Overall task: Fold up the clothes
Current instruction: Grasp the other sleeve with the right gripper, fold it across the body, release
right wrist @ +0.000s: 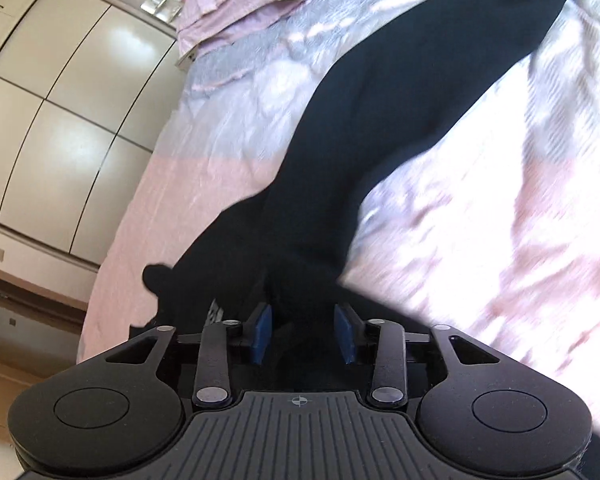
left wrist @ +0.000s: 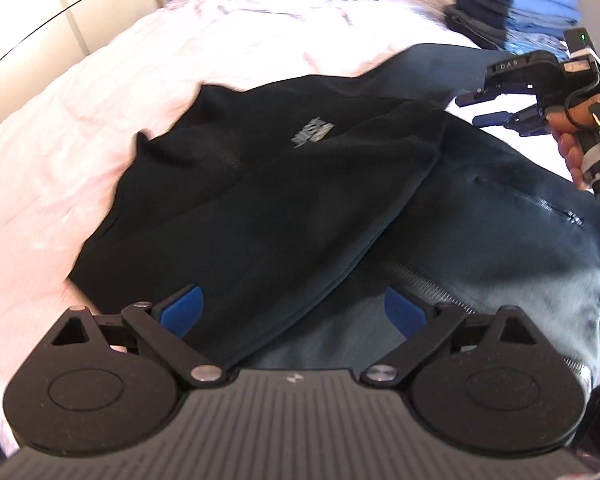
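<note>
The dark jacket (left wrist: 260,184) lies spread across the bed (left wrist: 80,120), one side folded over so a grey chest logo (left wrist: 313,133) faces up, a zipped pocket (left wrist: 556,208) showing on the flatter half. A long dark sleeve (right wrist: 400,100) runs away over the pink sheet. Left gripper (left wrist: 294,314) hovers low over the near hem, fingers spread wide, nothing pinched. Right gripper (right wrist: 304,334), fingers parted, cloth below them but no pad pressing it. Folded clothes stack (left wrist: 512,12) at the far corner.
</note>
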### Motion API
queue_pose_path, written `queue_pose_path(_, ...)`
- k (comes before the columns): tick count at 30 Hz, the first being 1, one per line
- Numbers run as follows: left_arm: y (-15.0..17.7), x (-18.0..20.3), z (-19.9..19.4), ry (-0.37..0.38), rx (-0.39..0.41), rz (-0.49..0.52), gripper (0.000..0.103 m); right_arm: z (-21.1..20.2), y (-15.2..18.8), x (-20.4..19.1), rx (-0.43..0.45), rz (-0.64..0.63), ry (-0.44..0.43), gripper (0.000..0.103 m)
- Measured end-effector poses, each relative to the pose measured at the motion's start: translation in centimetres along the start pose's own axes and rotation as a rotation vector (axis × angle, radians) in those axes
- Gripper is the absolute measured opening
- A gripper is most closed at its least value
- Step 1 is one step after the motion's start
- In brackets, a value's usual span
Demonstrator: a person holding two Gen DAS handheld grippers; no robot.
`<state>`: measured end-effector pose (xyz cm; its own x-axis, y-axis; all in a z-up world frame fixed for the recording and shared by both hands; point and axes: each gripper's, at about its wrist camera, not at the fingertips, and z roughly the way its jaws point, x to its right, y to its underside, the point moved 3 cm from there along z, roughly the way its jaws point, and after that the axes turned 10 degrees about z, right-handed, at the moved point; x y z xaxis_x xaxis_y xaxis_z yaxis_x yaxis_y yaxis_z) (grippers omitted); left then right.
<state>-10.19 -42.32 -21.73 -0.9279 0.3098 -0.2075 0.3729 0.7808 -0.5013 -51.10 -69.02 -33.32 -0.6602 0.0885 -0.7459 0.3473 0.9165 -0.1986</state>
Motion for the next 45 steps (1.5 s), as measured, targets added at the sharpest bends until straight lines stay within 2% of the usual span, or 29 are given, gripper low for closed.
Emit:
queue_pose_path(1, -1.1, 0.6, 0.6, 0.003, 0.005, 0.01, 0.096, -0.2, -1.0, 0.4, 0.01, 0.002, 0.008, 0.061)
queue_pose_path(3, -3.3, 1.5, 2.0, 0.01, 0.012, 0.019, 0.096, -1.6, -3.9, 2.1, 0.053, 0.012, 0.024, 0.072)
queue_pose_path(7, -7.7, 4.0, 4.8, -0.001, -0.002, 0.007, 0.096, -3.6, -11.3, 6.5, 0.106, 0.054, 0.064, 0.072)
queue_pose_path(9, -9.9, 5.5, 6.4, 0.021, -0.018, 0.004, 0.096, -4.7, -15.4, 9.3, 0.146, 0.099, 0.087, 0.072)
queue_pose_path(13, -14.5, 8.9, 9.3, 0.056, -0.047, 0.095, 0.096, -7.1, -22.5, 14.5, 0.237, 0.202, 0.064, 0.072)
queue_pose_path(17, -18.1, 11.4, 11.0, 0.077, -0.047, 0.179, 0.096, -7.2, -26.8, 17.2, 0.264, 0.246, 0.015, 0.072)
queue_pose_path(20, -19.1, 12.1, 11.6, 0.08, -0.055, 0.202, 0.096, -6.3, -28.6, 17.5, 0.267, 0.26, -0.01, 0.071)
queue_pose_path(21, -19.1, 12.1, 11.6, 0.078, -0.058, 0.203, 0.096, -5.8, -28.8, 17.0, 0.266, 0.25, 0.002, 0.053)
queue_pose_path(22, -19.0, 12.1, 11.6, 0.077, -0.062, 0.203, 0.096, -6.0, -28.8, 16.6, 0.273, 0.247, 0.014, 0.02)
queue_pose_path(23, -19.0, 12.1, 11.6, 0.076, -0.065, 0.204, 0.096, -6.2, -28.6, 16.2, 0.279, 0.244, 0.024, 0.016)
queue_pose_path(26, -18.3, 11.7, 10.8, 0.061, -0.07, 0.192, 0.096, -7.7, -26.9, 13.8, 0.293, 0.198, 0.049, 0.013)
queue_pose_path(30, -15.7, 9.8, 8.5, 0.021, -0.06, 0.136, 0.096, -8.5, -23.7, 6.4, 0.282, -0.018, -0.001, 0.013)
queue_pose_path(32, -13.7, 8.5, 6.9, -0.005, -0.055, 0.11, 0.096, -8.1, -22.0, 0.6, 0.273, -0.152, -0.092, 0.013)
queue_pose_path(34, -11.4, 6.9, 5.1, -0.036, -0.051, 0.078, 0.096, -8.1, -19.2, -6.6, 0.261, -0.33, -0.221, 0.013)
queue_pose_path(36, -8.6, 5.1, 3.0, -0.068, -0.054, 0.032, 0.096, -9.1, -14.0, -14.0, 0.237, -0.538, -0.365, 0.013)
queue_pose_path(38, -5.6, 3.3, 0.8, -0.103, -0.061, -0.013, 0.096, -10.3, -6.5, -19.4, 0.182, -0.729, -0.505, 0.013)
queue_pose_path(41, -0.5, 0.9, -2.7, -0.153, -0.081, -0.093, 0.096, -9.6, 6.2, -22.8, -0.004, -0.907, -0.647, 0.014)
queue_pose_path(42, 1.2, 0.1, -3.6, -0.165, -0.094, -0.12, 0.096, -8.1, 10.4, -22.5, -0.118, -0.973, -0.653, 0.027)
queue_pose_path(43, 2.7, -0.5, -4.3, -0.176, -0.103, -0.144, 0.096, -6.8, 14.6, -22.2, -0.231, -1.041, -0.649, 0.057)
queue_pose_path(44, 4.2, -1.1, -5.0, -0.187, -0.112, -0.168, 0.096, -5.5, 18.2, -21.4, -0.331, -1.119, -0.604, 0.069)
queue_pose_path(45, 5.7, -1.7, -5.7, -0.197, -0.121, -0.193, 0.096, -4.7, 20.8, -20.4, -0.396, -1.161, -0.576, 0.074)
